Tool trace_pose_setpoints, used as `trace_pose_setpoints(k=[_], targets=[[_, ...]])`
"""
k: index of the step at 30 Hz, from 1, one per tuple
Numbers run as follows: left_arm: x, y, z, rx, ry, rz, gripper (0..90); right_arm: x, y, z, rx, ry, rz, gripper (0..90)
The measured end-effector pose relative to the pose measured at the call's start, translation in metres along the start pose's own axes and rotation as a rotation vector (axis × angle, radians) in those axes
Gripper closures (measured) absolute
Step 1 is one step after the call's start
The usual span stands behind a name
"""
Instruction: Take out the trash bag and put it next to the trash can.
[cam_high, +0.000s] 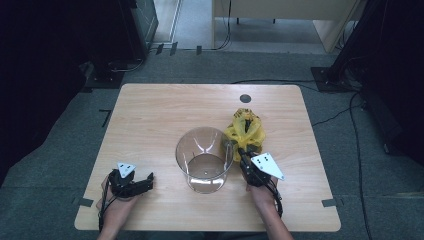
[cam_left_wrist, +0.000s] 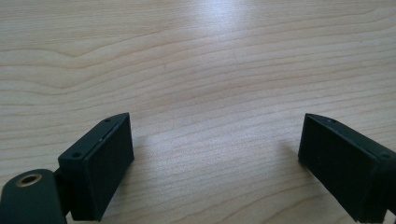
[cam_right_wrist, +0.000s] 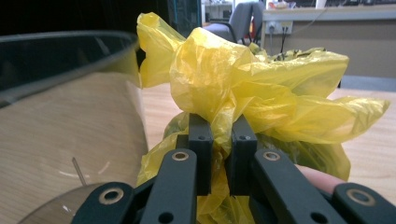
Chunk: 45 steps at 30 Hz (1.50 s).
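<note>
A yellow plastic bag (cam_high: 245, 131) sits on the wooden table (cam_high: 150, 115), just right of a clear round container (cam_high: 204, 159). My right gripper (cam_high: 243, 151) is shut on the bag's knotted top, and in the right gripper view the bag (cam_right_wrist: 261, 88) bunches between the two black pads (cam_right_wrist: 201, 149). The clear container (cam_right_wrist: 60, 135) rises at the left of that view, touching the bag. My left gripper (cam_high: 145, 181) rests low at the table's front left, open, with bare wood between its fingers (cam_left_wrist: 100, 165).
A small dark round hole (cam_high: 245, 98) lies in the table near the far edge. Cables and stand bases (cam_high: 330, 77) lie on the grey floor beyond the table. A light wooden cabinet (cam_high: 280, 20) stands farther back.
</note>
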<state>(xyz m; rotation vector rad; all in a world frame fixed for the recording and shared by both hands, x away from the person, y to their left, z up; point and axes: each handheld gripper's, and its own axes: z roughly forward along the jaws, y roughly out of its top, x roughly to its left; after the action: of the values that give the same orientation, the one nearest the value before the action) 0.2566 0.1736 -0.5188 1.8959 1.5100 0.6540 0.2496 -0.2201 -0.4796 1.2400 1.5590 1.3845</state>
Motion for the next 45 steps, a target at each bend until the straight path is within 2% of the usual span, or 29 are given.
trace_pose_setpoints(k=[3, 4, 7, 10, 12, 13, 14, 15, 18, 19, 21, 23, 24, 25, 29, 36, 39, 45], targets=[[0.000, 0.000, 0.000, 0.000, 0.000, 0.000, 9.4, 0.000, -0.003, 0.002, 0.009, -0.001, 0.006, 84.1], [0.000, 0.000, 0.000, 0.000, 0.000, 0.001, 9.4, 0.001, -0.005, 0.003, 0.010, 0.020, 0.013, 83.7], [0.000, 0.000, 0.000, -0.001, -0.002, 0.002, 9.4, 0.003, -0.006, 0.005, 0.015, 0.034, 0.008, 83.2], [0.001, -0.001, -0.001, 0.001, -0.006, 0.009, 9.5, 0.004, -0.006, 0.009, 0.027, 0.046, 0.012, 78.9], [0.002, -0.002, -0.002, 0.001, -0.008, 0.011, 9.5, 0.002, -0.006, 0.009, 0.035, 0.054, 0.018, 71.4], [0.002, -0.002, -0.002, 0.001, -0.008, 0.011, 9.5, 0.002, -0.006, 0.009, 0.035, 0.054, 0.018, 71.4], [0.002, -0.002, -0.002, 0.001, -0.008, 0.012, 9.5, 0.001, -0.005, 0.008, 0.041, 0.064, 0.016, 61.7], [0.002, -0.002, -0.002, 0.002, -0.008, 0.013, 9.5, 0.000, -0.005, 0.007, 0.046, 0.063, 0.017, 56.0], [0.002, -0.002, -0.002, 0.002, -0.008, 0.012, 9.4, -0.003, -0.003, 0.003, 0.054, 0.055, 0.007, 43.2], [0.002, -0.002, -0.002, 0.002, -0.008, 0.012, 9.5, -0.003, -0.003, 0.003, 0.054, 0.055, 0.007, 43.2], [0.002, -0.002, -0.002, 0.001, -0.008, 0.012, 9.4, -0.005, -0.001, -0.001, 0.066, 0.034, 0.008, 30.9], [0.002, -0.002, -0.002, 0.001, -0.008, 0.011, 9.4, -0.011, 0.002, -0.008, 0.071, 0.042, 0.008, 22.7], [0.002, -0.002, -0.002, 0.001, -0.008, 0.011, 9.4, -0.011, 0.002, -0.008, 0.071, 0.042, 0.008, 22.7], [0.002, -0.002, -0.002, 0.000, -0.008, 0.010, 9.4, -0.016, 0.006, -0.014, 0.069, 0.061, 0.012, 15.4], [0.002, -0.001, -0.001, 0.001, -0.007, 0.011, 9.4, -0.024, 0.010, -0.022, 0.065, 0.077, 0.016, 14.1], [0.002, -0.001, -0.001, 0.001, -0.007, 0.011, 9.4, -0.034, 0.010, -0.037, 0.101, 0.076, -0.006, 10.1], [0.002, -0.001, -0.001, 0.001, -0.007, 0.011, 9.4, -0.039, 0.008, -0.043, 0.114, 0.064, -0.024, 9.4], [0.002, -0.001, -0.001, 0.001, -0.007, 0.011, 9.5, -0.054, 0.007, -0.056, 0.105, 0.023, -0.009, 8.7]])
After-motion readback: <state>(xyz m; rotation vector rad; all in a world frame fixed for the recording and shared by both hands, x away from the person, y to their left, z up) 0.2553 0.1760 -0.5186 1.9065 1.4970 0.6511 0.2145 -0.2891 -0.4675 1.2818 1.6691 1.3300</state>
